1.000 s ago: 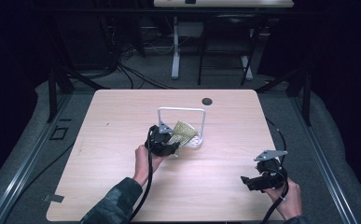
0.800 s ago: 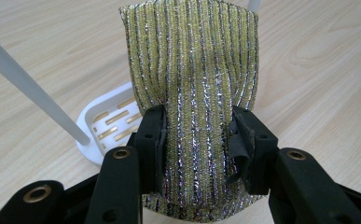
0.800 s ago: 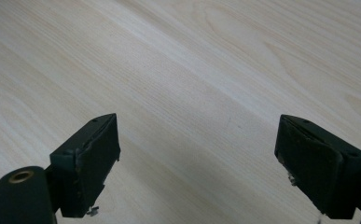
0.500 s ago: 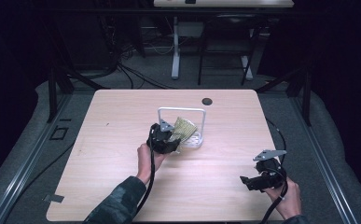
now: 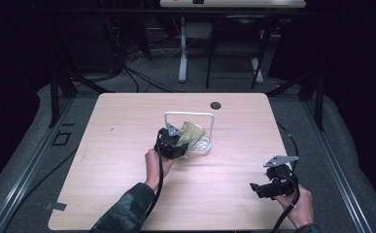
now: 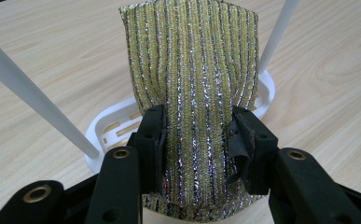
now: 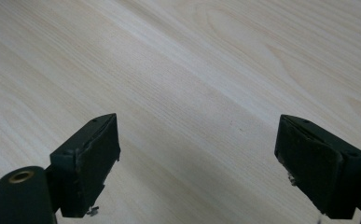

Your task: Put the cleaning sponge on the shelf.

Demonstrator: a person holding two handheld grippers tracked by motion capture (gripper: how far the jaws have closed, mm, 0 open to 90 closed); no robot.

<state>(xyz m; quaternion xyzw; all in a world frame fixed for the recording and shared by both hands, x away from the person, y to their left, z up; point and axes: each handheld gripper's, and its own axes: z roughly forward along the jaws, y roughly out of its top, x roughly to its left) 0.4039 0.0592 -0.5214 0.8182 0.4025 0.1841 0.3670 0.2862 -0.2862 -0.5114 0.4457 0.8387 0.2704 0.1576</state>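
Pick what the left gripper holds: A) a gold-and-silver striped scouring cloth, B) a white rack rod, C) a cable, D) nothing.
A: in the left gripper view, the left gripper has both pads pressed on the gold-and-silver striped scouring cloth, above the white rack.

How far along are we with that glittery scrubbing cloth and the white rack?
Done: the left gripper is shut on the gold-and-silver cloth and holds it lifted over the white rack, between its two posts. In hand: bringing the cloth to the rack's top bar. Left, apparently: drape it over the bar and let go. The right gripper is open above bare table.
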